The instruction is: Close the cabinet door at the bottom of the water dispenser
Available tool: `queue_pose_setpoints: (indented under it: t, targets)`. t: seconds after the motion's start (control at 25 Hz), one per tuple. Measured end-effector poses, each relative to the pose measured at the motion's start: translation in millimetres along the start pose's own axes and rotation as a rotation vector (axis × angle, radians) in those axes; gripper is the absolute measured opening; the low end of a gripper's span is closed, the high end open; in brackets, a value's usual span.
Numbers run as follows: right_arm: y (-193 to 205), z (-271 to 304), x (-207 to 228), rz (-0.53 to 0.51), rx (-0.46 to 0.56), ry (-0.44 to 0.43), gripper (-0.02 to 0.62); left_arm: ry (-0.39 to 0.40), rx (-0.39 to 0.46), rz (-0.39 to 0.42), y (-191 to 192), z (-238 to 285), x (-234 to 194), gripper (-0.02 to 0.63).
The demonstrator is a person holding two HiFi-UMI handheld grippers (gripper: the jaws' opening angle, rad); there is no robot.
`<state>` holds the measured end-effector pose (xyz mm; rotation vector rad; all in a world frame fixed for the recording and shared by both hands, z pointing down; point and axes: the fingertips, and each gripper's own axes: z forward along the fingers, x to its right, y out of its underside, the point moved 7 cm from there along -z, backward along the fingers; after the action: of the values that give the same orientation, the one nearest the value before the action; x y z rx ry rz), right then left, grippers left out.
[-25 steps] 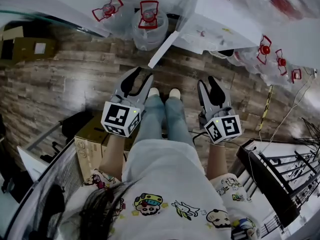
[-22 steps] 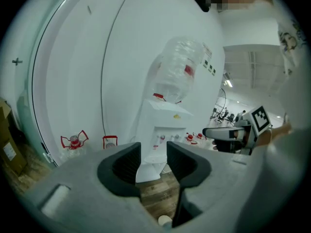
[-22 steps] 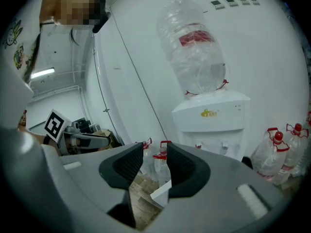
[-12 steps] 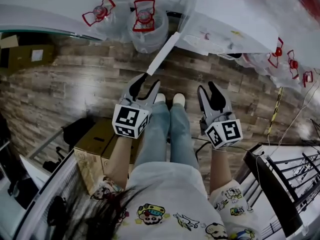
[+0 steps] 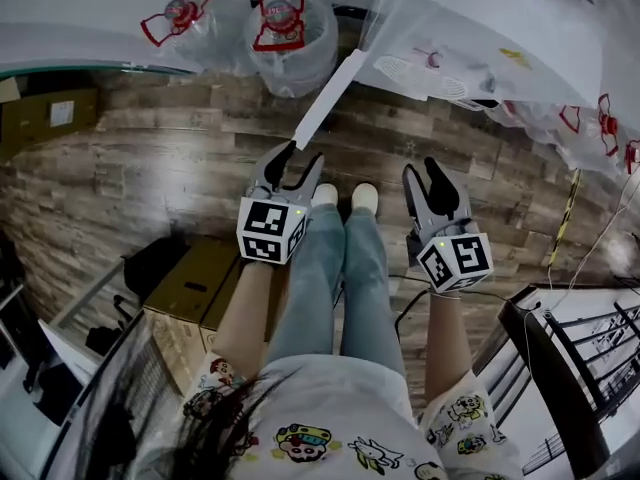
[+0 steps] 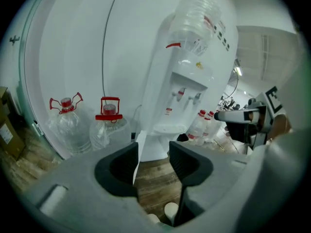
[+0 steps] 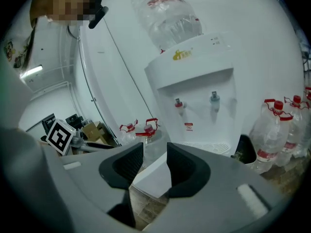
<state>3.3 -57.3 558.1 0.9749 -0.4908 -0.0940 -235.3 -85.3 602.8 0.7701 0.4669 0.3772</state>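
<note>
The white water dispenser (image 5: 470, 28) stands at the top of the head view, and its bottom cabinet door (image 5: 330, 98) swings out open toward me as a narrow white panel. My left gripper (image 5: 300, 156) hangs just short of the door's free edge; its jaws are opening and hold nothing. In the left gripper view the door (image 6: 141, 139) shows edge-on by the left jaw of that gripper (image 6: 153, 147), with the dispenser (image 6: 187, 91) behind. My right gripper (image 5: 421, 168) is open and empty, to the door's right. The right gripper view shows the door's face (image 7: 153, 176) beyond its gripper (image 7: 155, 149).
Two large water jugs with red handles (image 5: 285, 33) (image 5: 175, 18) stand left of the dispenser, smaller bottles (image 5: 600, 118) to its right. A cardboard box (image 5: 190, 288) sits by my left leg. A black rack (image 5: 560, 368) is at the lower right. My feet (image 5: 345, 196) point at the dispenser.
Both grippers have sunk toward the floor and come nearer the open door. The left jaws have spread wider. The dispenser has slid up in the head view.
</note>
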Motion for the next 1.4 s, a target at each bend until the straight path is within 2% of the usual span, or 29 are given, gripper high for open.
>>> queue_pose_setpoints:
  t: [0.24,0.76,1.4]
  targets:
    - [44,19,6,0.026,-0.056,-0.023,0.146,-0.024,-0.075,-0.002,45,25,-18,0.225]
    - [95,41,18,0.054,-0.110,-0.014,0.146,-0.046,-0.224,0.043,115,84,-64,0.249]
    - [146,52,27,0.111,-0.180,0.034,0.140,-0.030,-0.381,0.076,152,124,-75,0.249]
